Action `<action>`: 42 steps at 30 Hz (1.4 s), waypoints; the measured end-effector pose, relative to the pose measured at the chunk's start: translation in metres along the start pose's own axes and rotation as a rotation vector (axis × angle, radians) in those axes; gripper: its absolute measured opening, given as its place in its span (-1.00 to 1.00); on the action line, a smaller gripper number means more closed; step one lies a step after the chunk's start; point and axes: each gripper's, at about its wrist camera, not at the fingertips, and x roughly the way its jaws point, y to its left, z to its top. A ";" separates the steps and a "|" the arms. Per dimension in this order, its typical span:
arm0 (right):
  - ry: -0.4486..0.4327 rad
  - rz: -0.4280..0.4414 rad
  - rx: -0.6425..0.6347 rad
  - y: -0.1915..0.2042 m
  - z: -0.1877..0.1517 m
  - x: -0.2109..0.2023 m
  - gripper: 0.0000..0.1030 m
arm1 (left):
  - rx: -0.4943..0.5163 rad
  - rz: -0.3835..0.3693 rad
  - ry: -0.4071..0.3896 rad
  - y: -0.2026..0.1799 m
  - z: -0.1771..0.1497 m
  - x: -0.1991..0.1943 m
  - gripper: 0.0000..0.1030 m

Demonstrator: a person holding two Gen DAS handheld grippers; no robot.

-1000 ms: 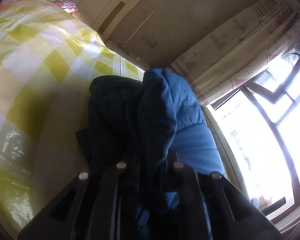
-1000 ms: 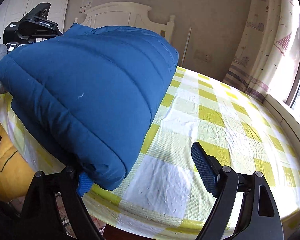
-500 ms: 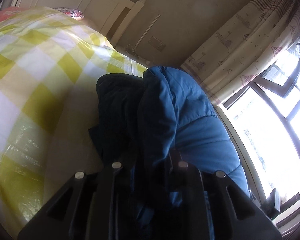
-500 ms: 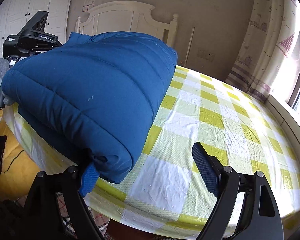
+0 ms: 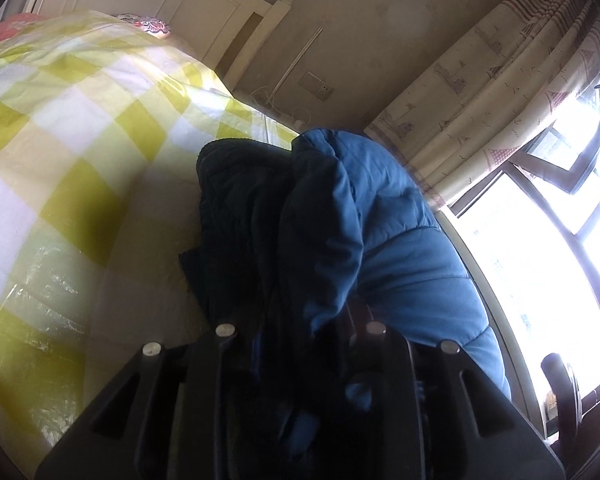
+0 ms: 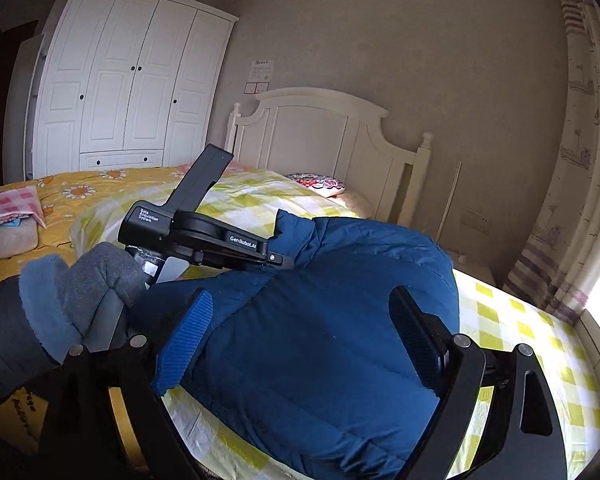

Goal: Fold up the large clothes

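A padded blue jacket [image 6: 320,340] lies folded into a thick bundle on the yellow-checked bed sheet [image 6: 512,320], near the bed's edge. My left gripper [image 6: 276,258], held by a grey-gloved hand [image 6: 96,276], grips the jacket's collar end. In the left wrist view the jacket [image 5: 364,216] bunches up between that gripper's [image 5: 300,312] fingers and hides the pads; the jaws are opening with fabric still pinched. My right gripper [image 6: 300,300] hovers over the bundle, jaws opening wide, pads clear of the cloth.
A white headboard [image 6: 320,128] and a patterned pillow [image 6: 320,184] stand at the bed's far end. A white wardrobe [image 6: 132,80] is behind a yellow flowered quilt [image 6: 80,192] on the left. Curtains [image 5: 500,92] and a bright window [image 5: 540,240] lie on the right.
My right gripper rose and swung left, from the bed's edge to above the bundle. The left gripper's fingers spread a little with the jacket still between them.
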 end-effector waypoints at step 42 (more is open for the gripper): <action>0.156 0.021 -0.196 0.028 -0.024 0.036 0.31 | 0.219 0.444 -0.011 -0.043 0.048 0.059 0.80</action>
